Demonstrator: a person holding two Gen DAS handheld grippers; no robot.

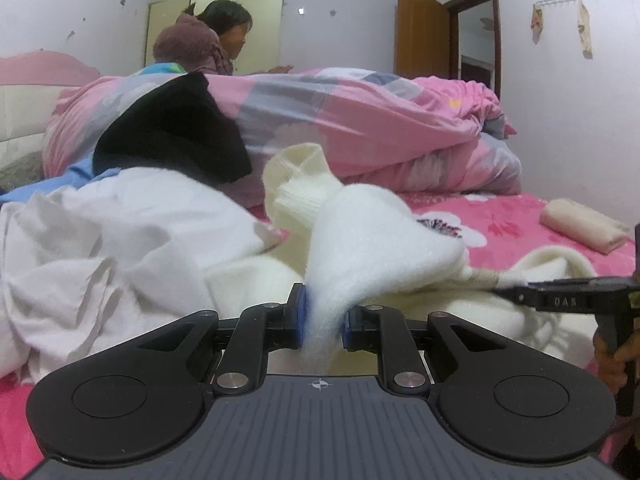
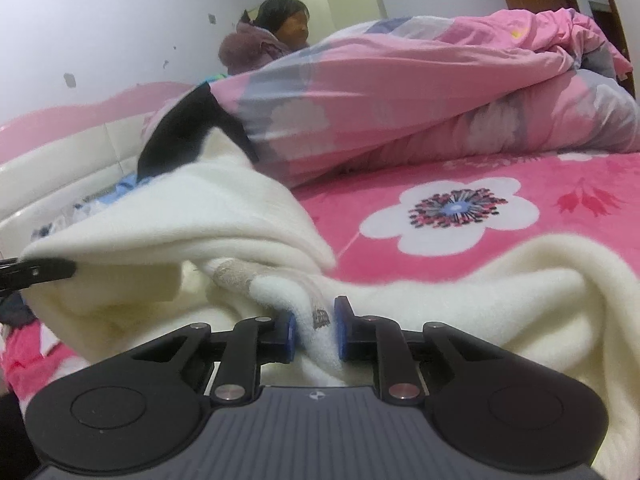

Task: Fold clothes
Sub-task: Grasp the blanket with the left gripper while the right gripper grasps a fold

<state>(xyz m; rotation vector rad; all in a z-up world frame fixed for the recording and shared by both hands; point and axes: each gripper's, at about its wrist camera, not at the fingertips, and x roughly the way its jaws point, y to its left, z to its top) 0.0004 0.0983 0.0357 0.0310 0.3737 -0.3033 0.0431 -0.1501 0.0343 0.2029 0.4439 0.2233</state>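
Gripper left point(image 1: 323, 322) and gripper right point(image 2: 315, 334) are each clamped on the cream sweater point(image 2: 500, 300); edges should be kept level above the bed point(image 2: 560, 216).

"DAS" embossed on right hand-held gripper point(image 1: 504, 291) finger; third letter unsure.

Each handheld black plastic left gripper point(image 1: 323, 322) and matching black right gripper point(image 2: 315, 330) carried blue-padded fingers point(image 1: 301, 316) on jointed linkage arms fixed by silver screws. Round black discs flanked a ribbed dark grey housing point(image 1: 320, 432), which bore a small white crosshair mark beside the screws.
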